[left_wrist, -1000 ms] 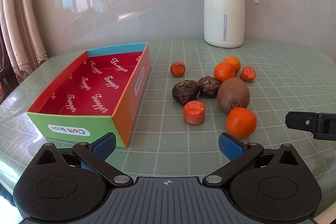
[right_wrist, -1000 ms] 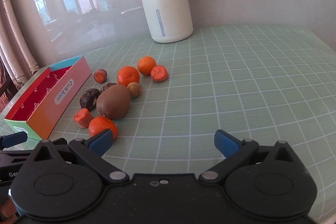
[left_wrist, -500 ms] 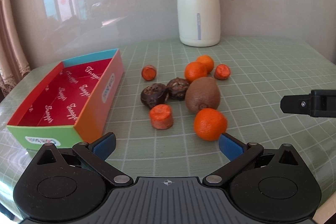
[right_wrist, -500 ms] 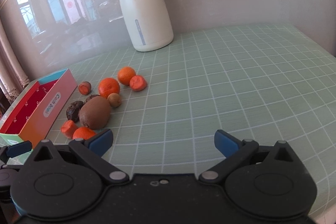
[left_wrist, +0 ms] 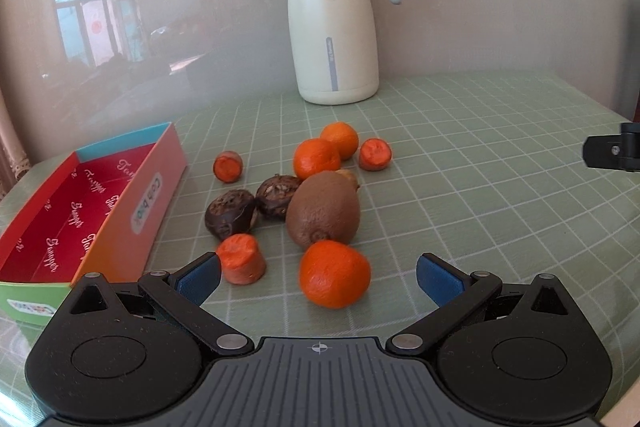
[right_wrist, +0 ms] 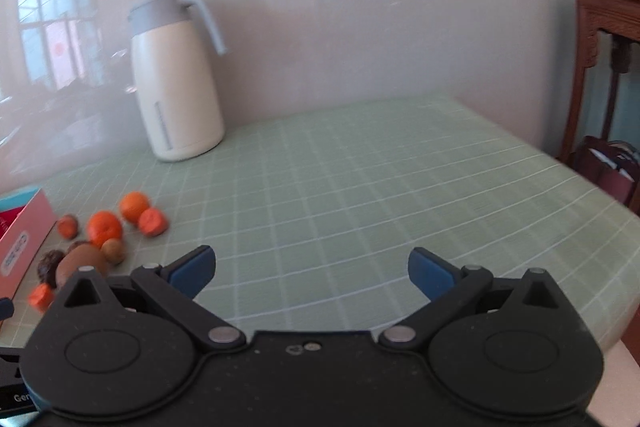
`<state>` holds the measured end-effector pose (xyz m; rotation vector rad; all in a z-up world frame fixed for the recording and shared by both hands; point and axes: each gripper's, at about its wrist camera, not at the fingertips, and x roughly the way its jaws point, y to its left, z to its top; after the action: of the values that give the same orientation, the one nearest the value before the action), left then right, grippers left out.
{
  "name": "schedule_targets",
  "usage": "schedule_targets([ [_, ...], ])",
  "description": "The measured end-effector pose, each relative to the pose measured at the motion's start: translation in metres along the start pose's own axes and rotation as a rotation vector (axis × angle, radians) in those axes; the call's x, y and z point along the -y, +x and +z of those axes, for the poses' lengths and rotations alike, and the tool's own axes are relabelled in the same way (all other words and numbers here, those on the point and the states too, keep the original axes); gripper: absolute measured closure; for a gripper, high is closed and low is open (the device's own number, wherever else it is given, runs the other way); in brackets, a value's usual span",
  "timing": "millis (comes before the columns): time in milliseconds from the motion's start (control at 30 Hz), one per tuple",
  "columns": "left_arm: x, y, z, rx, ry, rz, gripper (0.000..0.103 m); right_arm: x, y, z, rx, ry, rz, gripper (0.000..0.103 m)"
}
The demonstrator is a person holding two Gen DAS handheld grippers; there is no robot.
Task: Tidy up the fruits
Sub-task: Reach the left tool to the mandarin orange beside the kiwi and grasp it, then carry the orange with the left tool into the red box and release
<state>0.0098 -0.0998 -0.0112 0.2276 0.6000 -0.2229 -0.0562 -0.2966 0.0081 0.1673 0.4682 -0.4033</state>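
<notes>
Three oranges (left_wrist: 335, 274), three carrot stubs (left_wrist: 241, 259), two dark fruits (left_wrist: 230, 214), one kiwi (left_wrist: 323, 211) and one small brown fruit (right_wrist: 113, 251) lie right of the box (left_wrist: 140, 211), on the table (left_wrist: 480, 187). One jug (left_wrist: 333, 23) stands beyond the box. Left gripper (left_wrist: 318, 277) spread wide, nearest orange between its pads; right gripper (right_wrist: 310, 273) spread, empty.

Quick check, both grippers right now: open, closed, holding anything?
Left gripper: open, holding nothing; the nearest orange sits between its fingers, ungripped.
Right gripper: open, empty, over bare tablecloth.
</notes>
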Motion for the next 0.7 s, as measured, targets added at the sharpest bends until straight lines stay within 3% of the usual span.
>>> schedule_targets([
  [267,0.009,0.013,0.003,0.000,-0.026,-0.020,0.001,0.011,-0.003,0.002,0.021,-0.018,-0.022,0.000],
  [300,0.010,0.014,0.002,0.003,-0.024,-0.019,0.013,0.013,-0.003,0.003,0.022,-0.011,-0.021,0.000],
  [333,0.012,0.015,0.002,-0.004,-0.018,-0.025,0.036,0.017,-0.005,0.003,0.026,-0.002,-0.021,0.000],
  [367,0.013,0.019,0.001,-0.025,-0.015,-0.037,0.045,0.020,-0.004,0.004,0.026,0.010,-0.020,0.000],
  [533,0.010,0.022,0.000,-0.027,-0.046,-0.015,0.062,0.028,-0.001,0.007,0.021,0.068,-0.010,0.000],
  [700,0.005,0.021,0.000,-0.029,-0.067,-0.030,0.063,0.022,0.000,0.006,0.013,0.058,-0.004,0.000],
])
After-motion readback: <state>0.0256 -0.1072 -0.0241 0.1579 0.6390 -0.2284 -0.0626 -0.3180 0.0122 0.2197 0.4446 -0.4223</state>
